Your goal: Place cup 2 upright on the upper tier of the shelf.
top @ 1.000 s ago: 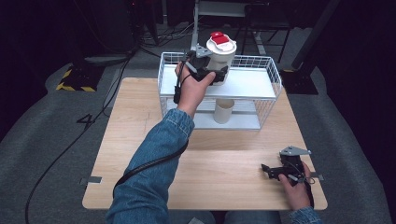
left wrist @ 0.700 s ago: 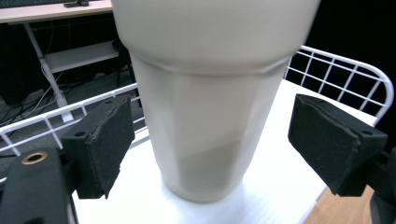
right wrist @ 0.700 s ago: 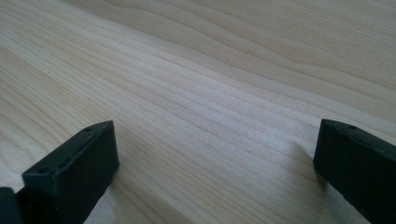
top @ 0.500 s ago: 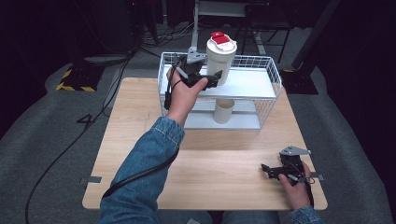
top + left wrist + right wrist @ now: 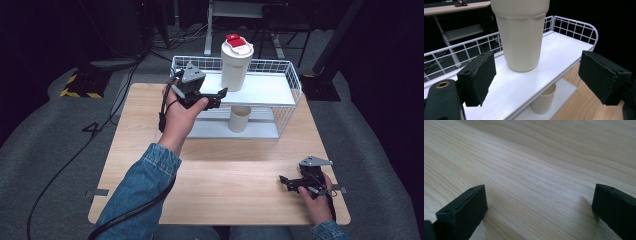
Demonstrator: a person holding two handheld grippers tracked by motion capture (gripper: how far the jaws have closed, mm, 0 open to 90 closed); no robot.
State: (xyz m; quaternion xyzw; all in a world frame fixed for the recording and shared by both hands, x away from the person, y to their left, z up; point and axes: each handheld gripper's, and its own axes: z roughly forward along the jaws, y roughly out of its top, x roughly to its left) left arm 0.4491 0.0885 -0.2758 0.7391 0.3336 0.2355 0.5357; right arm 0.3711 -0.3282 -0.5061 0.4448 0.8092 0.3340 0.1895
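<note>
High view, standing behind the person: a tall cream tumbler [image 5: 236,69] with a red lid stands upright on the top shelf of a white wire rack [image 5: 291,76] at the far side of the wooden table [image 5: 225,180]. A small cream cup [image 5: 239,118] sits on the lower shelf, almost directly beneath the tumbler. The left gripper [image 5: 219,96] is held up in the left hand [image 5: 180,114] at the rack's front left, pointing towards the tumbler but clear of it. In the left gripper view its two black pads stand wide apart with nothing between them; the tumbler's body rises just beyond the gap, on the white shelf, and the small cup shows under the shelf edge. The right gripper [image 5: 286,182] lies low at the near right corner of the table in the right hand [image 5: 316,194], well apart from the rack. In the right gripper view its jaws are also spread, with bare wood grain between them and no object gripped.
</note>
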